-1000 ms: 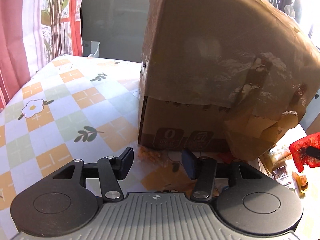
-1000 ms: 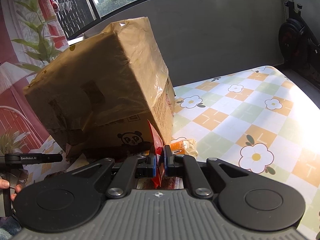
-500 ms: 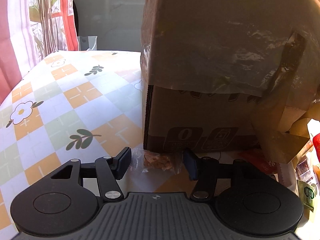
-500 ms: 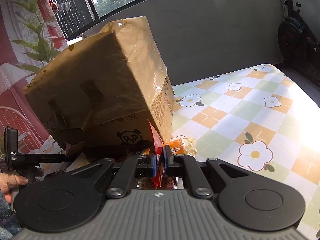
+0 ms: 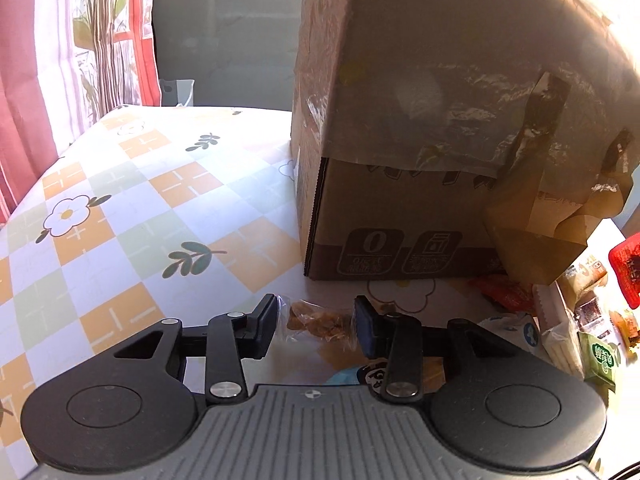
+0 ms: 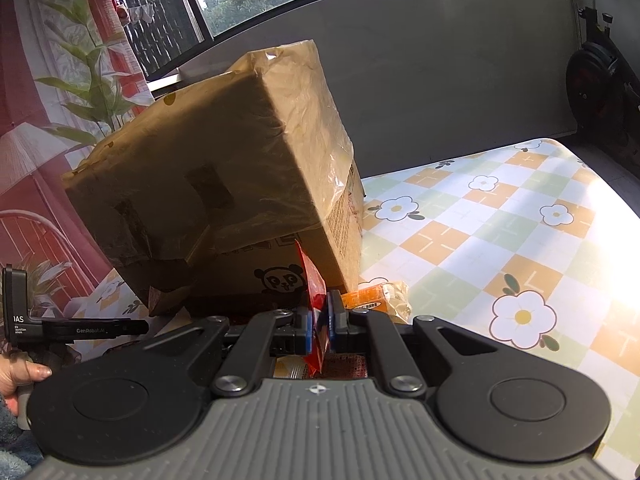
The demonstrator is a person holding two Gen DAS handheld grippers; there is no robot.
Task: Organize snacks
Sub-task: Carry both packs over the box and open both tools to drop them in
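Observation:
A large cardboard box [image 5: 420, 128] wrapped in brown plastic stands on the flowered tablecloth; it also shows in the right wrist view [image 6: 240, 184]. My left gripper [image 5: 316, 320] is open, its pads on either side of a clear packet of brown snacks [image 5: 316, 318] lying on the table in front of the box. My right gripper [image 6: 319, 322] is shut on a red snack packet [image 6: 314, 292] held upright. The red packet also shows at the right edge of the left wrist view [image 5: 626, 268].
Several loose snack packets [image 5: 580, 320] lie right of the left gripper. An orange packet [image 6: 376, 294] lies by the box's corner. The left gripper's handle [image 6: 60, 328] is at the left. An exercise bike [image 6: 600, 80] stands beyond the table [image 6: 500, 240].
The left gripper has moved forward and down, bringing the clear snack packet between its open fingers. The right gripper has stayed put with the red packet.

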